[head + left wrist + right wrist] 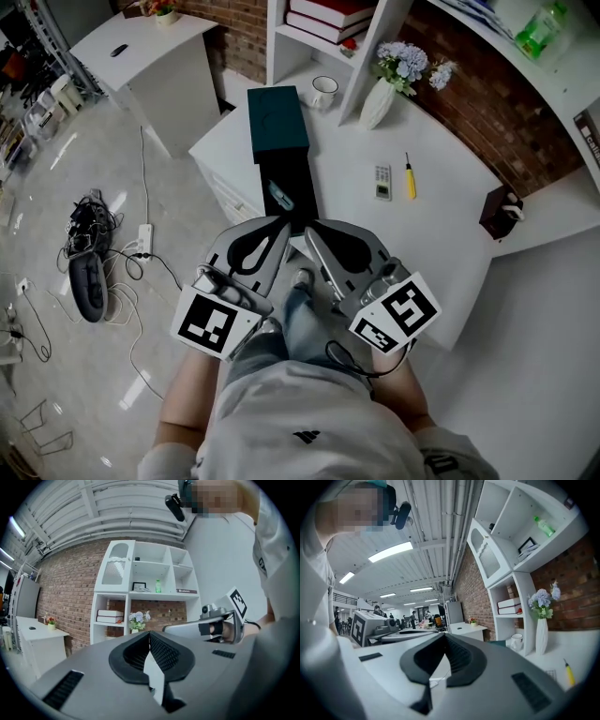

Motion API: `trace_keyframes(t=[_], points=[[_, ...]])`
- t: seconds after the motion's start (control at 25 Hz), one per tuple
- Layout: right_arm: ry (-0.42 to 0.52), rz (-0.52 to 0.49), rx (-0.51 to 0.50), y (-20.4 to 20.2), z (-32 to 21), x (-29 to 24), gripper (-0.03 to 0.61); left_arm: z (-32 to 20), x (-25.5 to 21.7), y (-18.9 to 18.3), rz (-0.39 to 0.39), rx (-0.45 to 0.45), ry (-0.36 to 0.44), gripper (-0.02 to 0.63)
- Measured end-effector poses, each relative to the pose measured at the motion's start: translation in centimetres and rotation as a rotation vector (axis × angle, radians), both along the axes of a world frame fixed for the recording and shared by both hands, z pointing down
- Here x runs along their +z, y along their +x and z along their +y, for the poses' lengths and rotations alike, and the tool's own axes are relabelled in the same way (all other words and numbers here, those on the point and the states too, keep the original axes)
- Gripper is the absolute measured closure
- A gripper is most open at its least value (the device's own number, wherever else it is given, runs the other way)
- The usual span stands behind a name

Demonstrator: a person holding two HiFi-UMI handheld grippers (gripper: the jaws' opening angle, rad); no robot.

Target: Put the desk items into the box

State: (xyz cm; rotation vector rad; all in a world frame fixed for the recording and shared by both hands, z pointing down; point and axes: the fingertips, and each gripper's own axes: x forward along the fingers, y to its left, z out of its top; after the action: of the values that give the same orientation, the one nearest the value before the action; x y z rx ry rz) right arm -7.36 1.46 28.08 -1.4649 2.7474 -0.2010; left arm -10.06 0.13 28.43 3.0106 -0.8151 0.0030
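Observation:
On the white desk (441,234) lies an open black box (298,178) with its teal lid (277,122) at the far end and a small grey-teal item (279,196) inside. To the right of the box are a white remote (382,181) and a yellow screwdriver (410,176). My left gripper (284,223) and right gripper (309,232) hover side by side at the desk's near edge, just short of the box. Both are shut and empty, as the left gripper view (150,637) and the right gripper view (444,637) show. The screwdriver (568,673) also shows in the right gripper view.
A white mug (323,91) and a vase of flowers (380,98) stand at the back by the shelf unit. A dark brown object (502,214) sits at the desk's right end. Cables and a power strip (141,239) lie on the floor at left.

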Motion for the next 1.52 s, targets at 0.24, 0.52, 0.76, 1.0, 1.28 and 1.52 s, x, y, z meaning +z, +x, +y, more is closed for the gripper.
trace_keyframes(t=[0.24,0.52,0.76,1.0,1.28,1.52], points=[[-0.010,0.005,0.097,2.6,1.8,0.0,0.571,1.6,0.2,2.7,0.008,0.096,-0.016,0.601],[-0.016,0.005,0.230,7.9,3.7,-0.2,0.571,3.1,0.0,8.2,0.010,0.235,-0.026,0.601],[-0.024,0.005,0.326,13.6,5.7,-0.5,0.571,5.1,-0.5,14.4,0.015,0.338,-0.024,0.601],[-0.018,-0.001,0.368,18.5,6.7,-1.2,0.571,6.6,-1.1,19.3,0.008,0.387,-0.017,0.601],[-0.012,-0.008,0.348,22.6,6.7,-1.3,0.571,6.7,-1.3,23.3,0.005,0.368,-0.015,0.601],[-0.005,-0.019,0.297,25.5,6.6,-1.1,0.571,6.8,-1.3,26.1,-0.003,0.319,-0.008,0.601]])
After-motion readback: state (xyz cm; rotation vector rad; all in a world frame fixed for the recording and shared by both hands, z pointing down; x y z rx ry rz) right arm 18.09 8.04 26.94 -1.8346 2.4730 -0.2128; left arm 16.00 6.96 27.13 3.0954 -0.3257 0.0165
